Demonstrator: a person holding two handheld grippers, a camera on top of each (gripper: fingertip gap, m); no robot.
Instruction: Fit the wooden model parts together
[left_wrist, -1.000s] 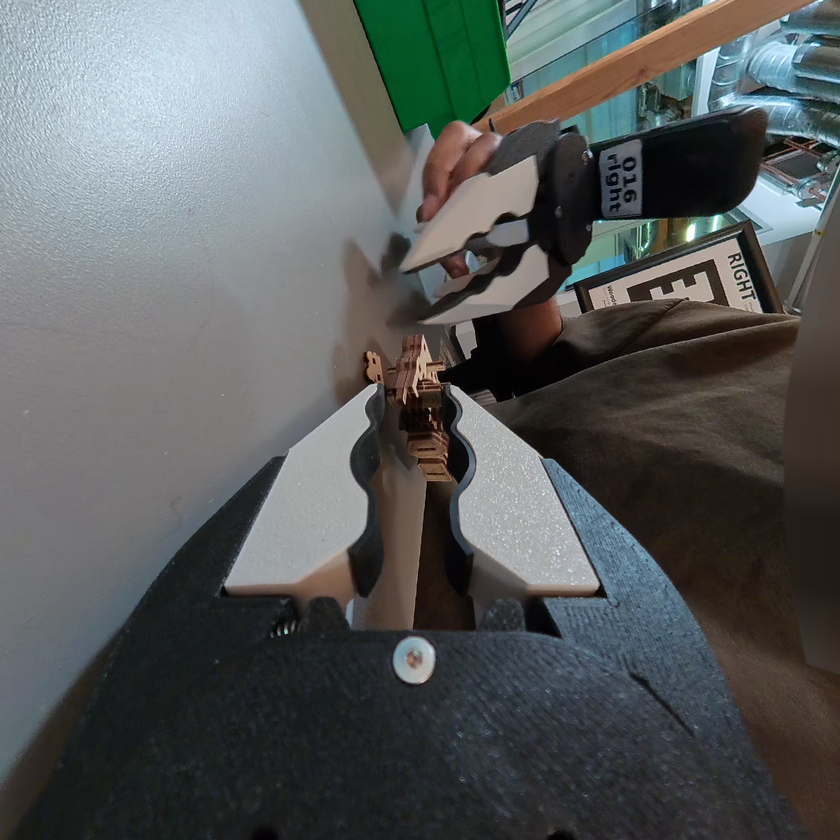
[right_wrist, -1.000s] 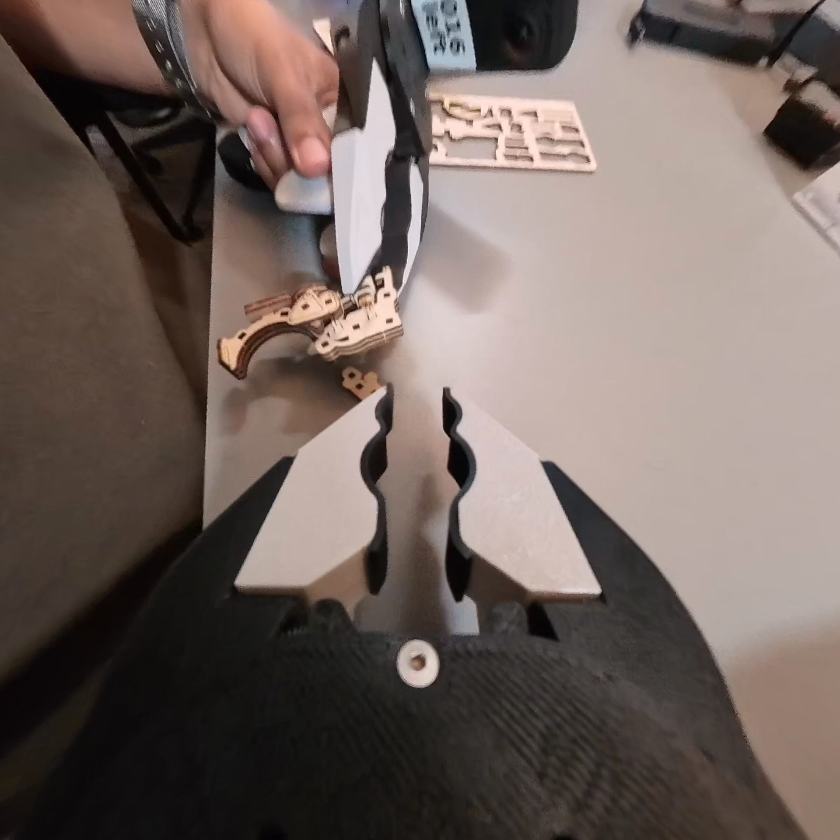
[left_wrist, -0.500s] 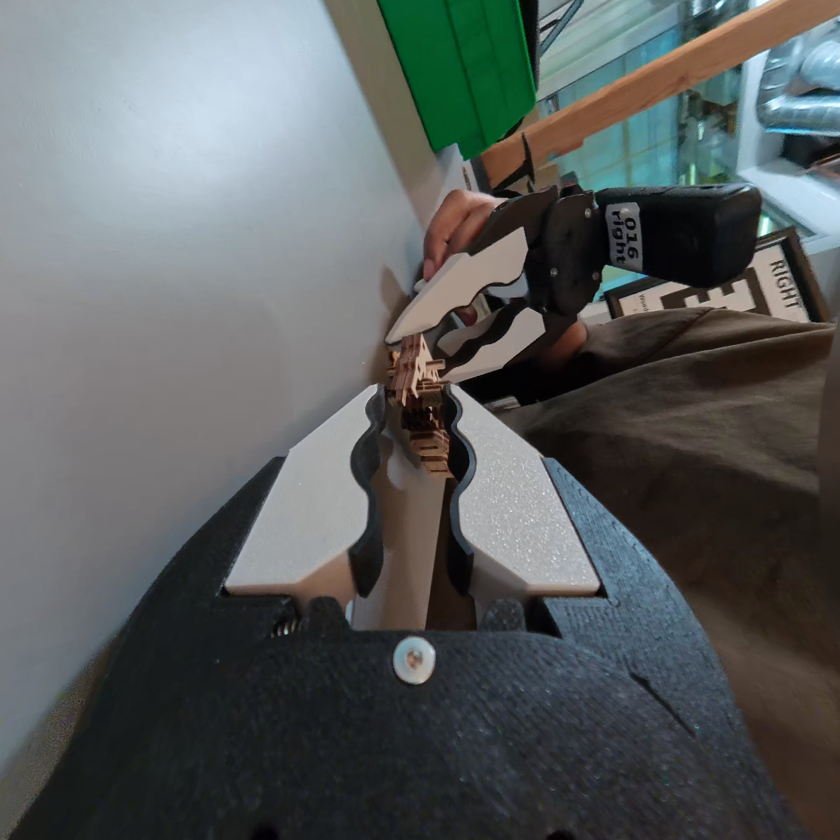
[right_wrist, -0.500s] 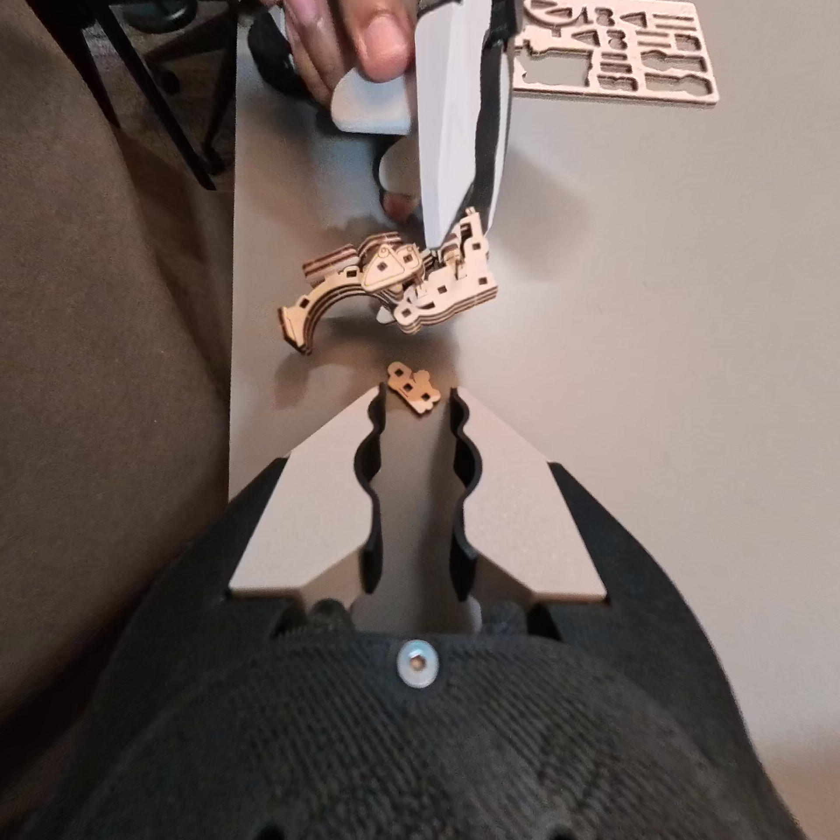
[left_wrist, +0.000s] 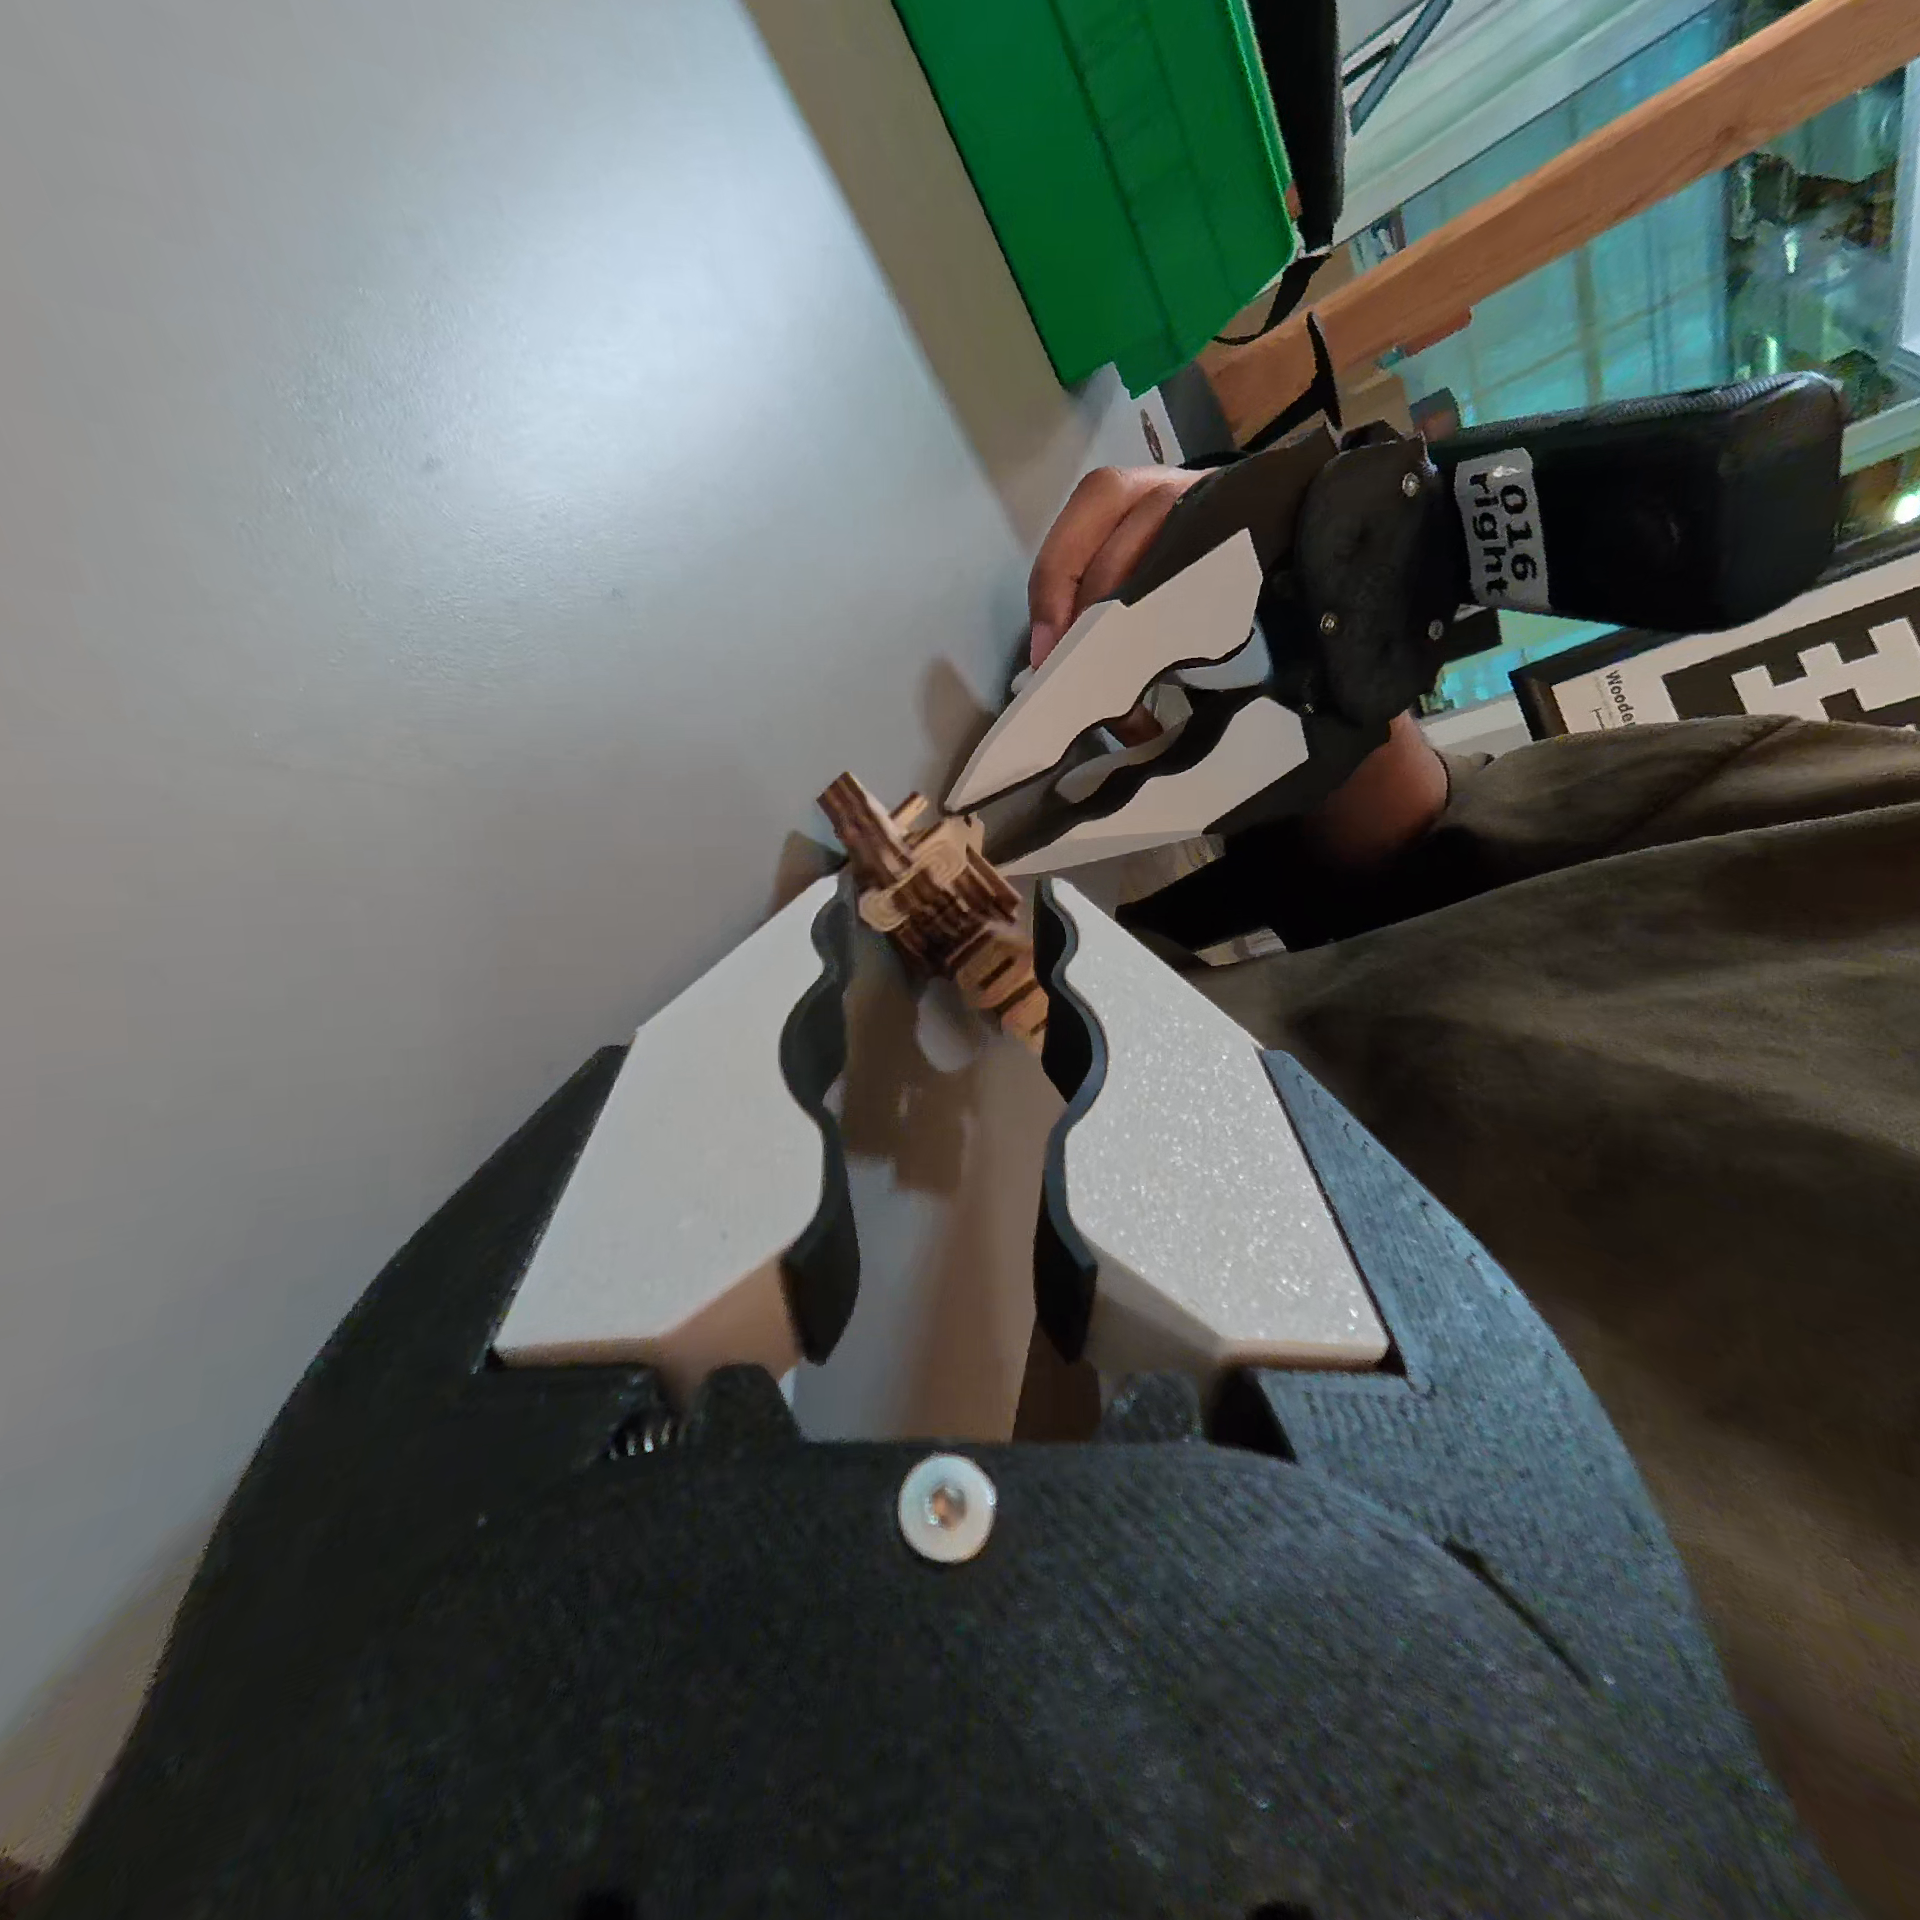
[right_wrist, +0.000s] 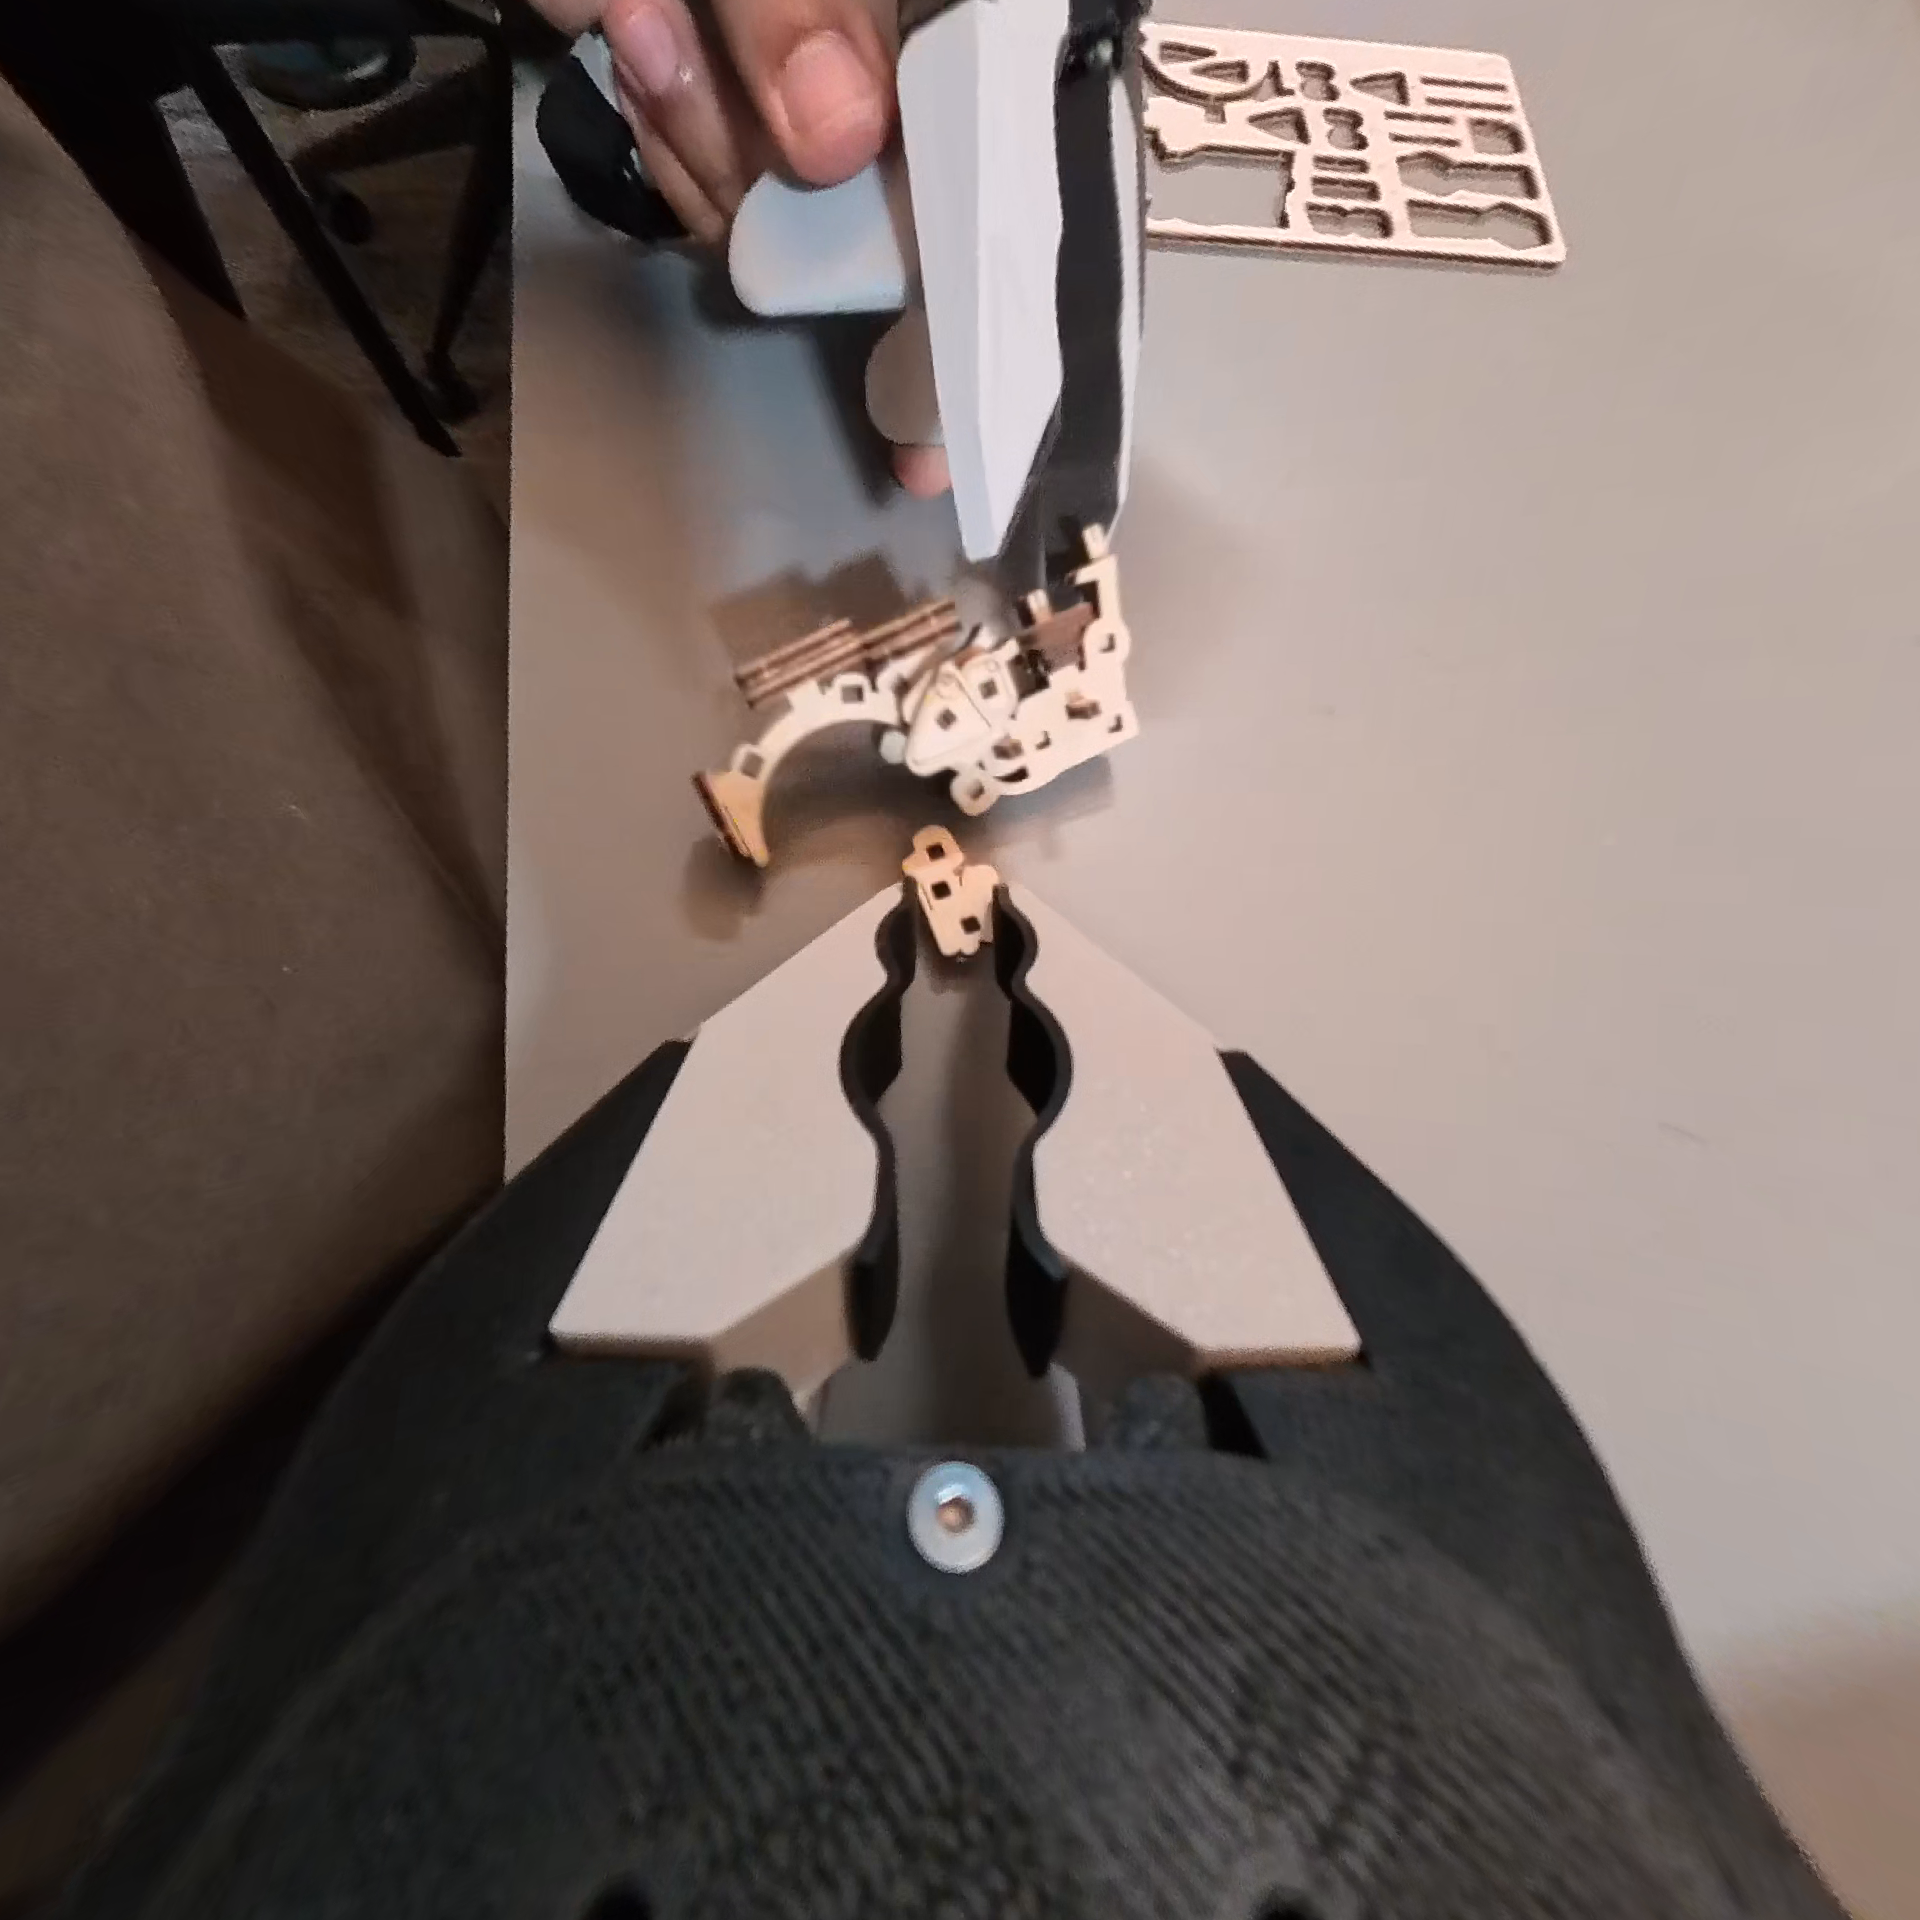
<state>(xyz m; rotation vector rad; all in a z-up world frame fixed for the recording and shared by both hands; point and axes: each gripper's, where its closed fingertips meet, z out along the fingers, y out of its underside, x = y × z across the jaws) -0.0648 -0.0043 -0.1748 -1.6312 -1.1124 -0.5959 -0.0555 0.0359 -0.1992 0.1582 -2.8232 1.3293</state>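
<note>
Model (right_wrist: 987, 707) steadied in my left claw (right_wrist: 1039, 540) near the desk (right_wrist: 1455, 727) edge; my right claw (right_wrist: 951, 914) clamps the small part (right_wrist: 948, 902) for fitting.

A smooth grey tabletop (right_wrist: 1455, 727) fills both views. In the left wrist view a bright green plastic bin (left_wrist: 1101, 177) stands at its far edge, with a light wooden rail (left_wrist: 1558, 197) beyond it. A framed black-and-white marker board (left_wrist: 1766, 691) leans nearby.

Left tongs (left_wrist: 940, 914) gripping wooden model (left_wrist: 940, 914), grey table (left_wrist: 416, 520)
</note>
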